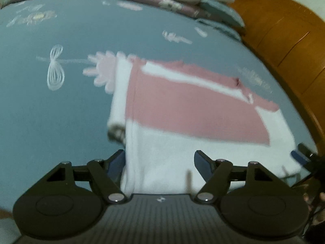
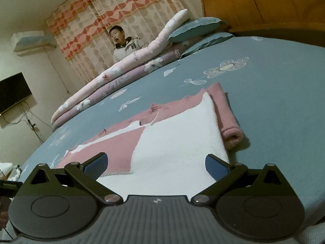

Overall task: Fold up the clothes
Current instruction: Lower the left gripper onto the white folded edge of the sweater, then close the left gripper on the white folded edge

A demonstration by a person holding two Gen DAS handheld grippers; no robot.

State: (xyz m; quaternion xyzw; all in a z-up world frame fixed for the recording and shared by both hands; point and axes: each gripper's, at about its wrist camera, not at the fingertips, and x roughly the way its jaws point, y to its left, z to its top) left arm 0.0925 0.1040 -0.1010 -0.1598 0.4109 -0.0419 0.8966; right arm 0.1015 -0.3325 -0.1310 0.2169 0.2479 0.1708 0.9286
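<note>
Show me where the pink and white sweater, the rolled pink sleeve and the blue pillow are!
Pink and white knitted sweater [image 2: 178, 142]: right wrist view, on its white body panel.
Rolled pink knitted sleeve [image 2: 225, 113]: right wrist view, on the middle of the roll.
Blue embroidered pillow [image 2: 195, 28]: right wrist view, on its top face.

a letter "n" shows on the person's white jacket [image 2: 130, 47].

One sweater [image 2: 174, 142]; two pillows [image 2: 195, 29]; two tools [image 2: 156, 163]
</note>
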